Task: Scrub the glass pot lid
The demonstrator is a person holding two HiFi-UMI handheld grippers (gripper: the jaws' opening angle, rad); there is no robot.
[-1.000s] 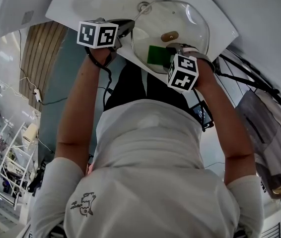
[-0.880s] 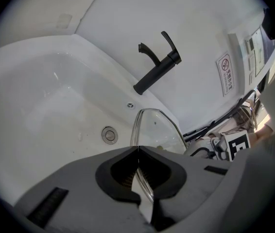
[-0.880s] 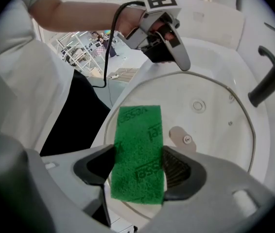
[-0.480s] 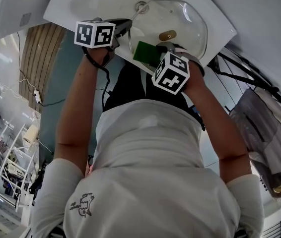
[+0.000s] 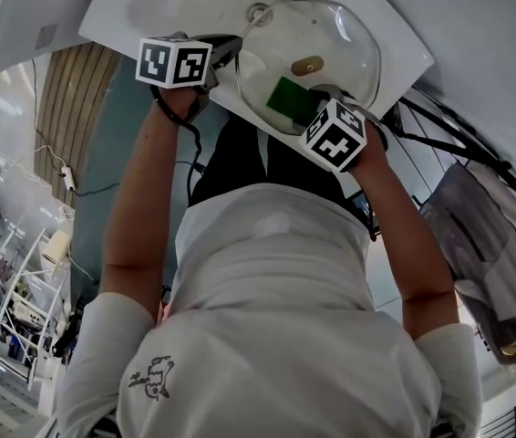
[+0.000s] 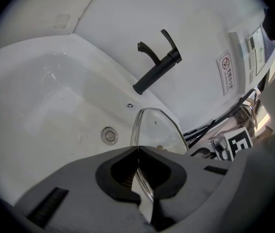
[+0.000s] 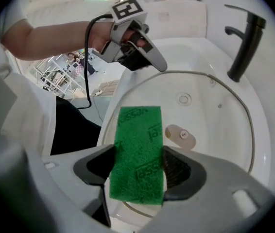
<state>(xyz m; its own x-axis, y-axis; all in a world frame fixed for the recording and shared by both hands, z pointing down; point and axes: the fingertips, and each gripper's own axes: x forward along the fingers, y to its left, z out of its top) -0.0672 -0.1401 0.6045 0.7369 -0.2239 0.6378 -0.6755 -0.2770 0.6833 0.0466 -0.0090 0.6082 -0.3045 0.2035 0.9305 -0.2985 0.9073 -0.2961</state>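
Jaws of the left gripper (image 6: 138, 152) pinch the rim of the glass pot lid (image 6: 159, 130) over the white sink (image 6: 40, 106); jaws of the right gripper (image 7: 138, 154) clamp a green scouring pad (image 7: 137, 135) against its glass.

Scouring pad (image 7: 137, 152): bright green, darker green print. Lid (image 5: 340, 39): clear glass, silver rim, tan knob disc (image 7: 180, 136) at centre. Sink (image 5: 149, 7): white. Faucet (image 6: 157, 62), upper centre: matte black. Marker cubes (image 5: 174, 62): black-and-white squares. Right gripper (image 7: 137, 166): grey body, black pads. Shirt (image 5: 267, 318): white, small dark sketch lower left.
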